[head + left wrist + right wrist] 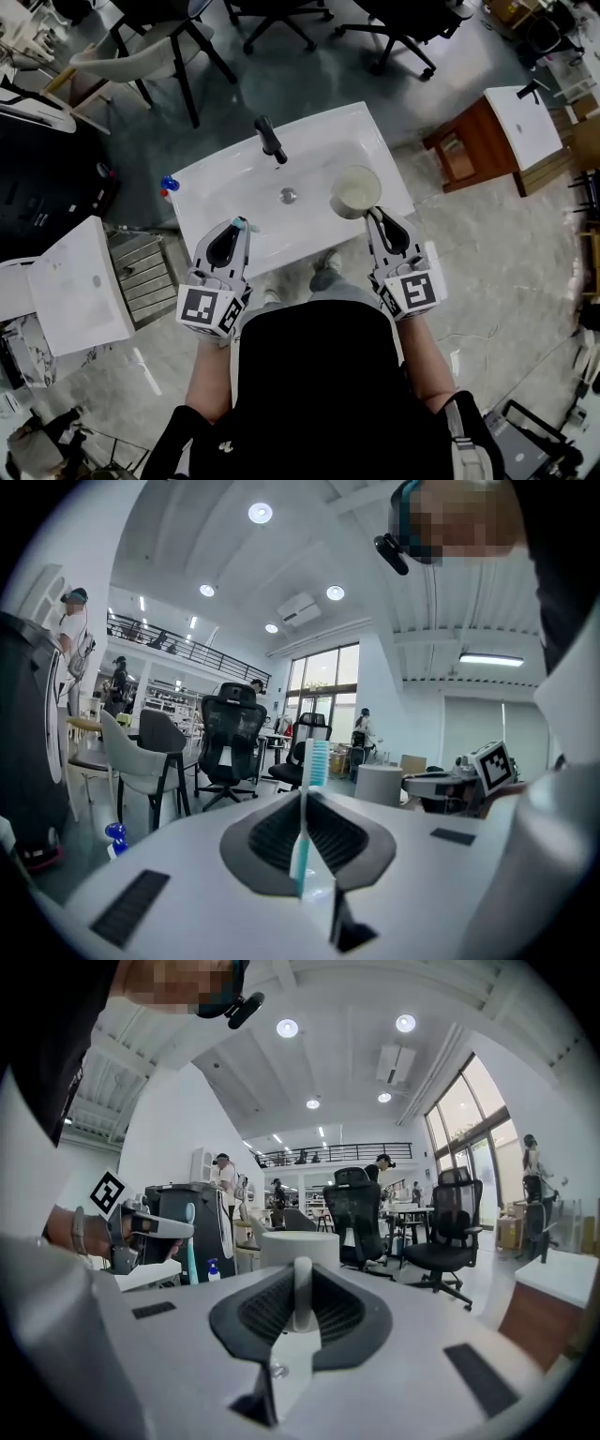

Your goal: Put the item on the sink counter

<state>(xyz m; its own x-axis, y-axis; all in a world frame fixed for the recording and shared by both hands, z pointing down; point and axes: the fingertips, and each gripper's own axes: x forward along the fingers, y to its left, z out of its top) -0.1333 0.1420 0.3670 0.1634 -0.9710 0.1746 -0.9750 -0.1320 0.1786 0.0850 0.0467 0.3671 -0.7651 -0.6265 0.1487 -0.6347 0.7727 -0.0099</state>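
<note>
A white sink (211, 178) with a black faucet (270, 140) and a drain (288, 195) stands in front of me. My left gripper (237, 232) hovers over its front rim, shut on a teal toothbrush (240, 223). In the left gripper view that toothbrush (315, 761) stands upright between the jaws of the left gripper (302, 803), bristles up. My right gripper (374, 217) is shut on the handle of a cream cup (356, 190), which hangs over the basin's right side. In the right gripper view the cup (298, 1247) sits just beyond the right gripper (302, 1297), its handle pinched.
A blue-capped bottle (169, 184) is at the sink's left corner. A second white basin (80, 281) lies to the left, and a wooden cabinet (478, 141) with a white top to the right. Office chairs (169, 52) stand beyond the sink.
</note>
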